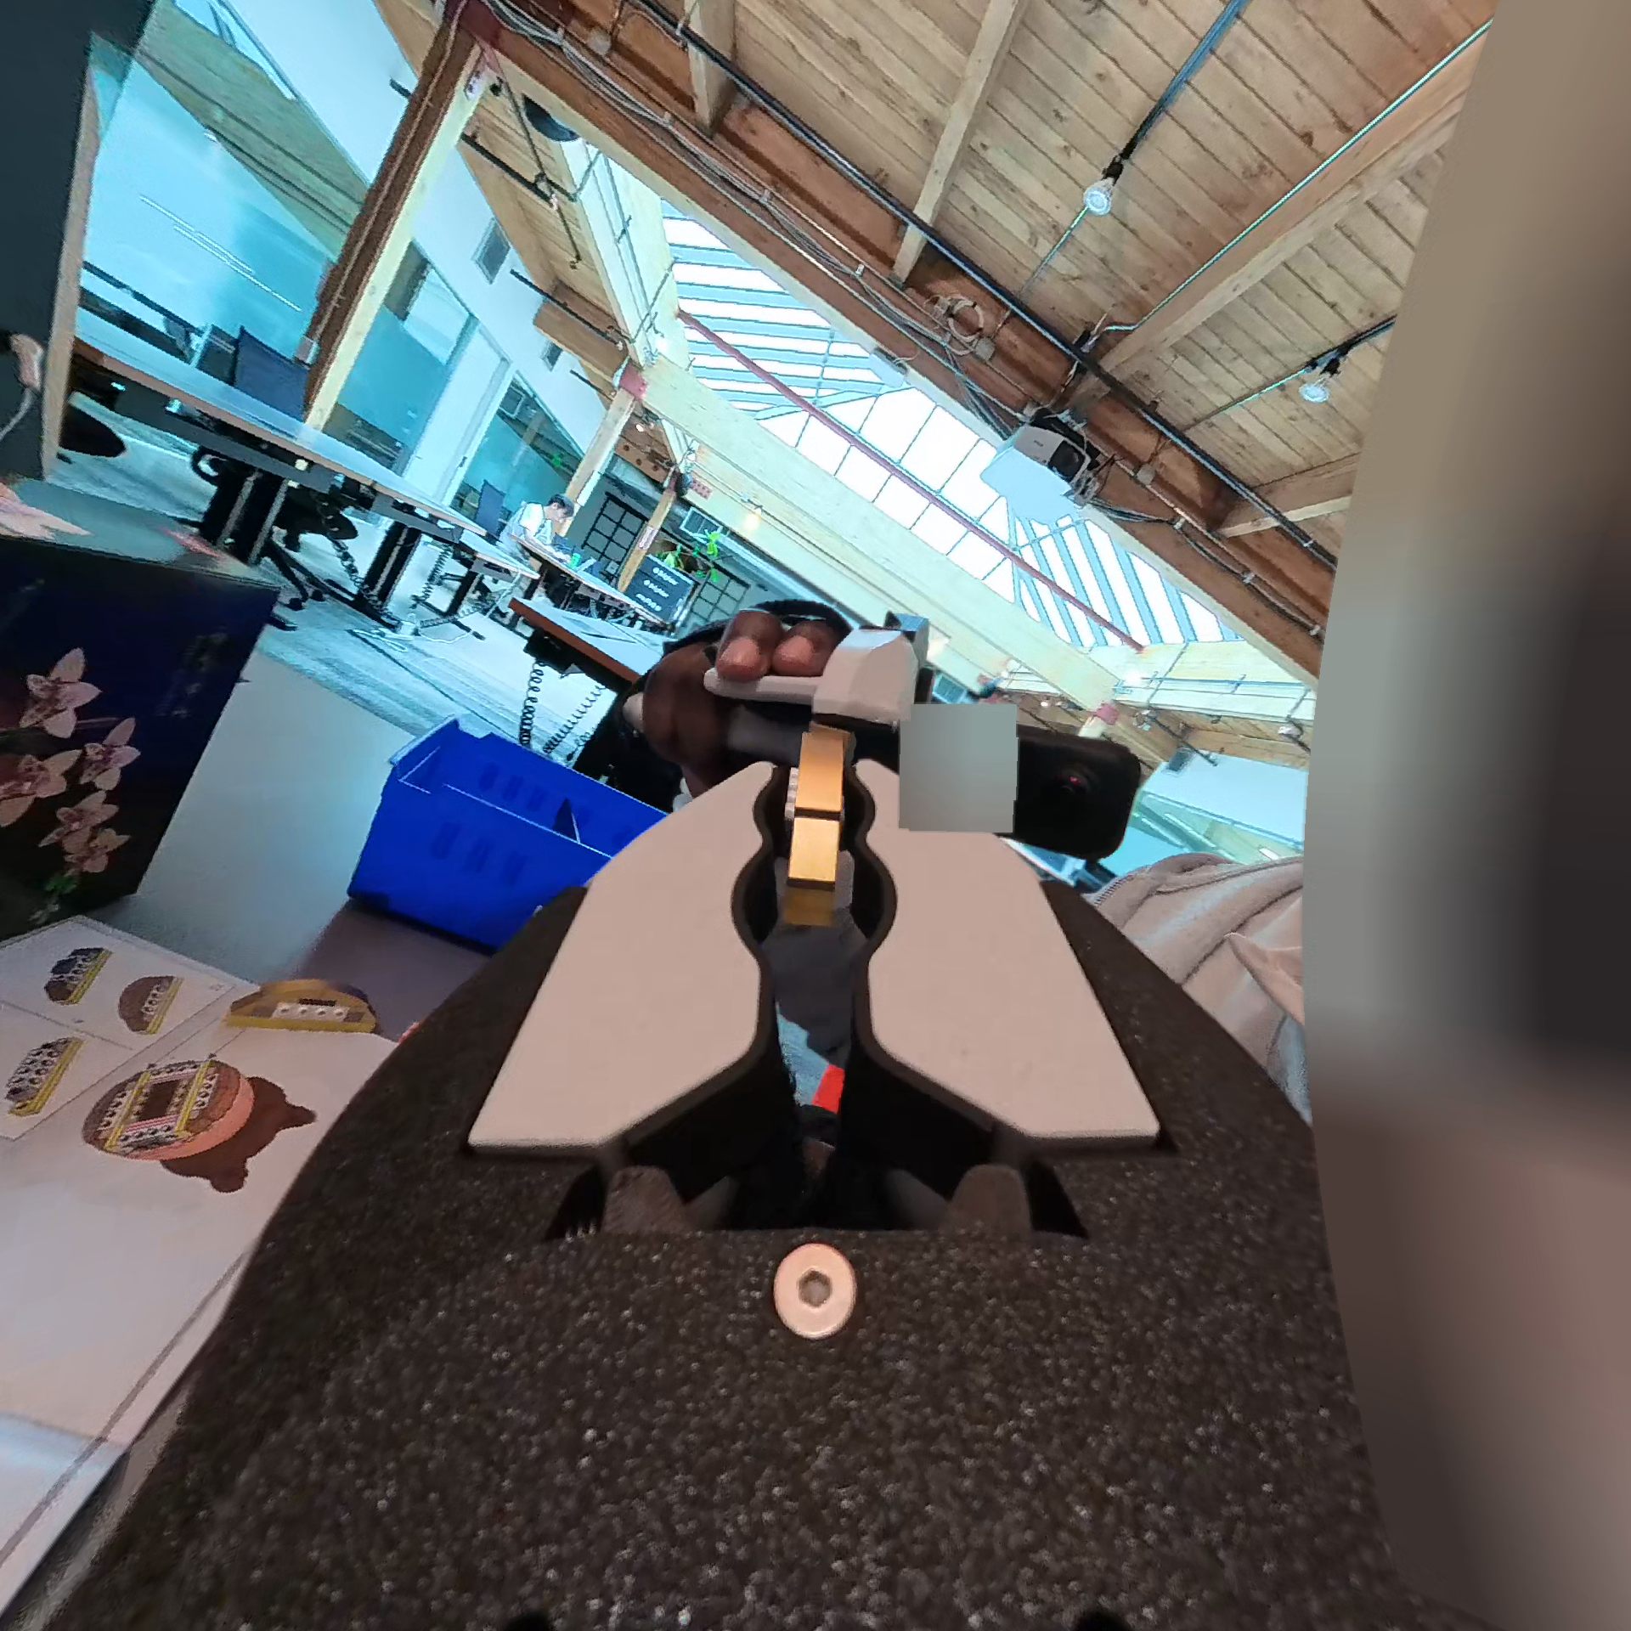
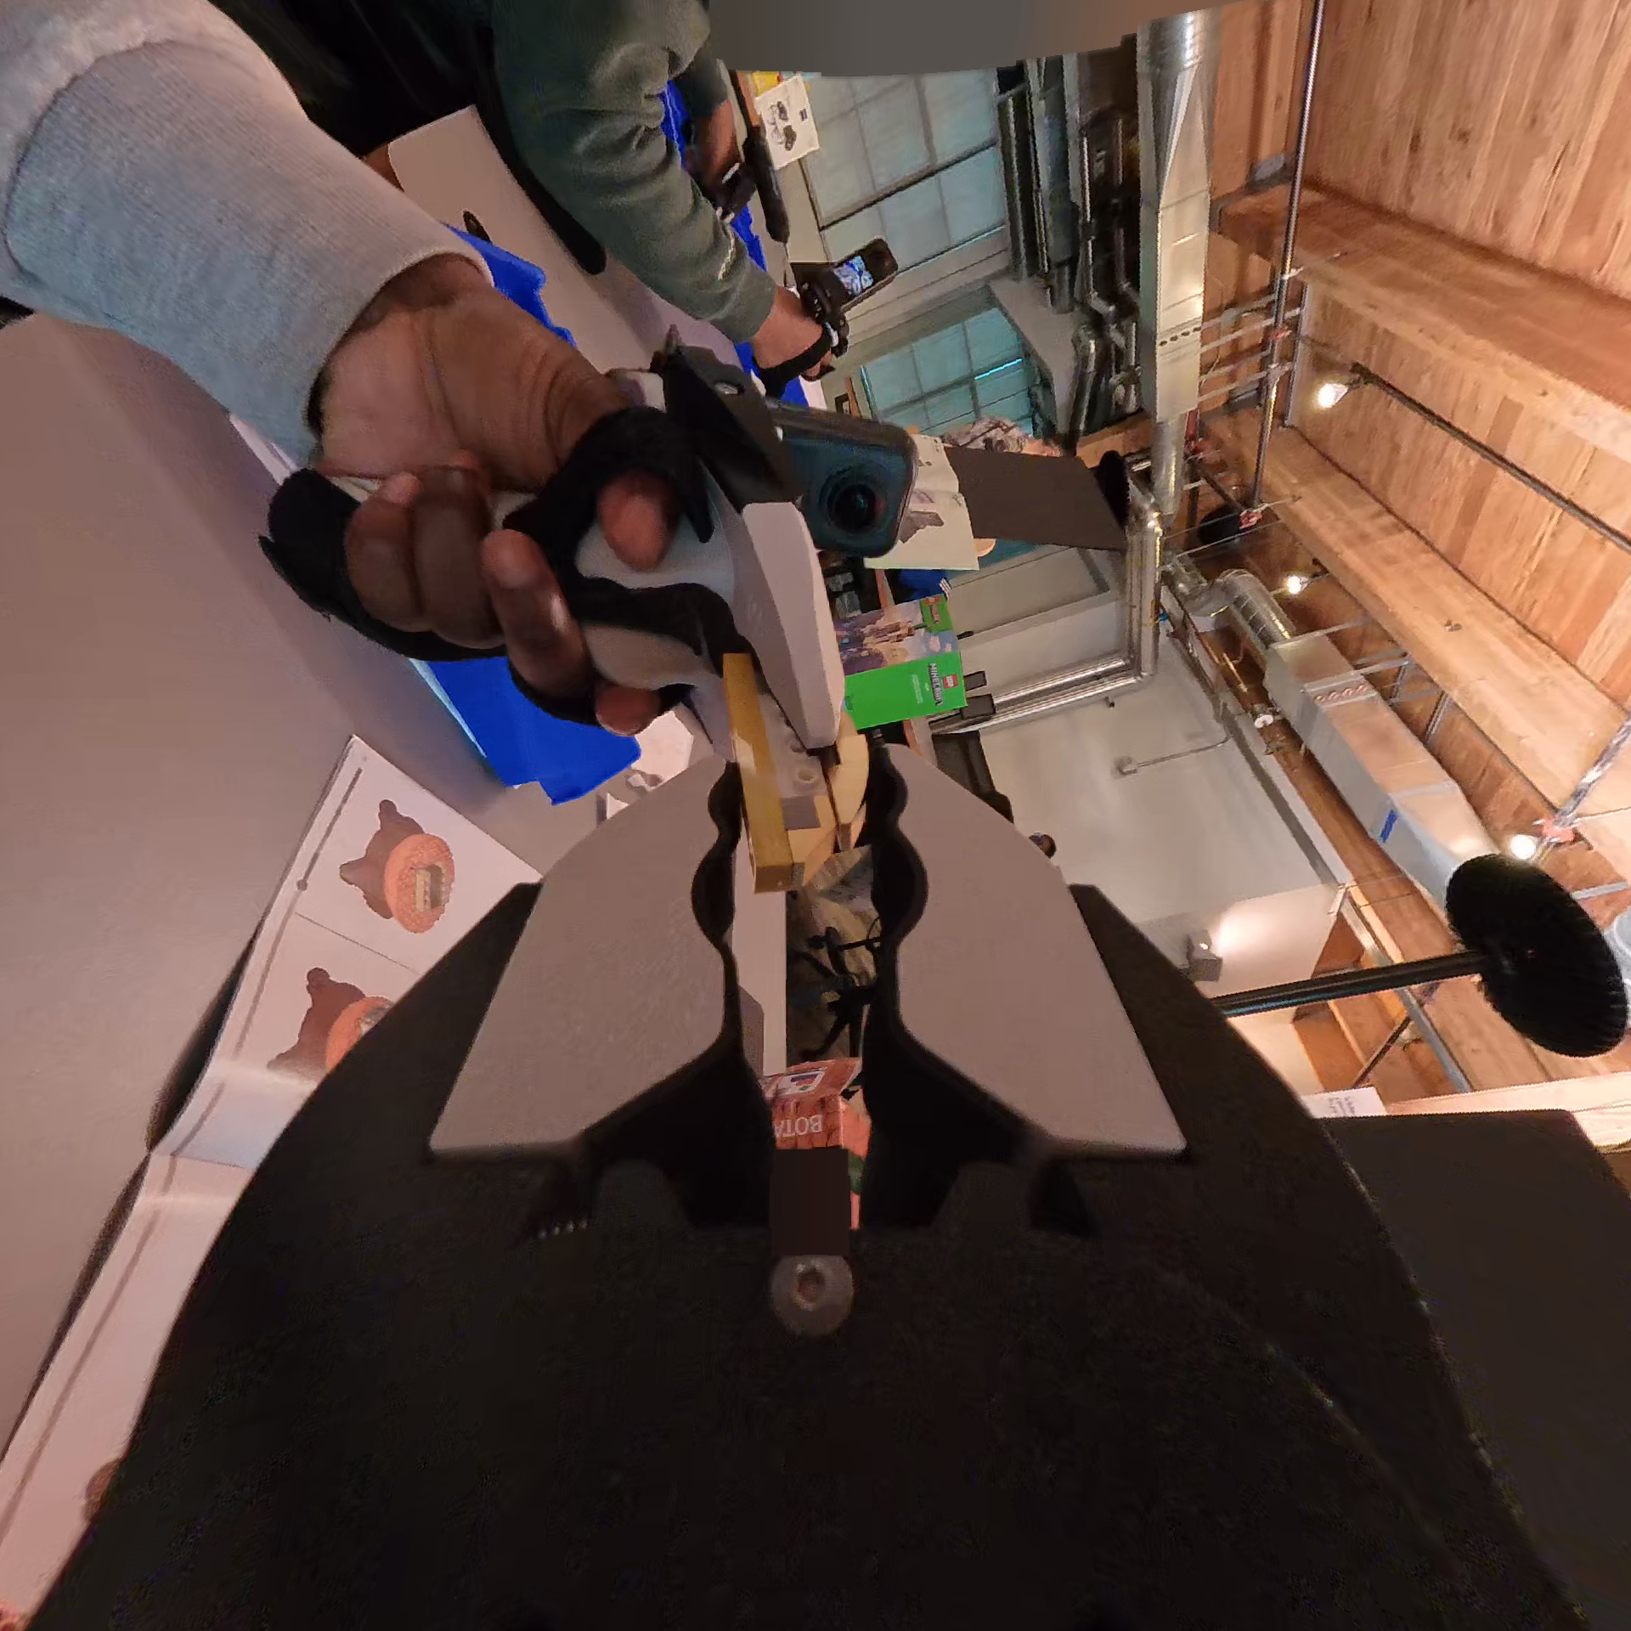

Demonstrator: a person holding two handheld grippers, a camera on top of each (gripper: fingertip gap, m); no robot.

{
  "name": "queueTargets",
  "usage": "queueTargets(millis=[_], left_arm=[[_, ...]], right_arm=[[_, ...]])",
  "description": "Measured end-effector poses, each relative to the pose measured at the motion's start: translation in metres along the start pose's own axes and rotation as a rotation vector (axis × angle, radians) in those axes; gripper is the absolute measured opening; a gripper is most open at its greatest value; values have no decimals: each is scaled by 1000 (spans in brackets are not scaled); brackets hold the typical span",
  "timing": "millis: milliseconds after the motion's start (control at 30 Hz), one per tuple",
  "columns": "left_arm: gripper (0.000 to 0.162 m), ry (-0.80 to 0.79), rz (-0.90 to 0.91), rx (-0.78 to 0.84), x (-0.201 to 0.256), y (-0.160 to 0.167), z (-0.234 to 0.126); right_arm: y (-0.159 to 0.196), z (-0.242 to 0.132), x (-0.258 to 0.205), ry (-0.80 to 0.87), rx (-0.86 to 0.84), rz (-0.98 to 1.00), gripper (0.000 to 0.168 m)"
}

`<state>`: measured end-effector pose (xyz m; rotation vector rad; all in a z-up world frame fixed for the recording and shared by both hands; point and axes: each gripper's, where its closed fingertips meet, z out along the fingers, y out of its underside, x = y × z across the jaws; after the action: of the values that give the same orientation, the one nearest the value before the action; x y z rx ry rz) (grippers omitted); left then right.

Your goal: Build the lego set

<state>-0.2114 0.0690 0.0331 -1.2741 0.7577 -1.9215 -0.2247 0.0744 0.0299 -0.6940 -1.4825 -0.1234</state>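
Note:
I hold a small lego assembly in the air between both grippers. In the left wrist view it shows edge-on as a yellow strip [image 1: 814,834], and my left gripper [image 1: 816,781] is shut on it. The right gripper [image 1: 860,684], held by a gloved hand, grips its far end. In the right wrist view the assembly [image 2: 770,807] shows a yellow plate with grey and tan parts. My right gripper [image 2: 807,777] is closed around it, and the left gripper [image 2: 781,618] clamps it from above.
An open instruction booklet [image 1: 132,1059] lies on the white table, with a second yellow and brown sub-assembly [image 1: 304,1010] on it. A blue bin [image 1: 494,830] and a dark flower-printed box [image 1: 88,750] stand behind. Another person in a green sleeve [image 2: 635,176] stands across the table. Both grippers' tips are close together, under 4 cm apart.

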Motion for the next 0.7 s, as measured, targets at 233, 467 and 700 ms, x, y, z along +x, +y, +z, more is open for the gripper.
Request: queueTargets(millis=[233, 467, 700], left_arm=[[11, -29, 45, -18, 0, 2, 2], [10, -20, 20, -17, 3, 2, 4], [7, -1, 97, -35, 18, -6, 8]], right_arm=[[0, -2, -1, -22, 6, 44, 26], [-3, -4, -3, -38, 14, 52, 26], [-17, -3, 5, -17, 84, 54, 25]])
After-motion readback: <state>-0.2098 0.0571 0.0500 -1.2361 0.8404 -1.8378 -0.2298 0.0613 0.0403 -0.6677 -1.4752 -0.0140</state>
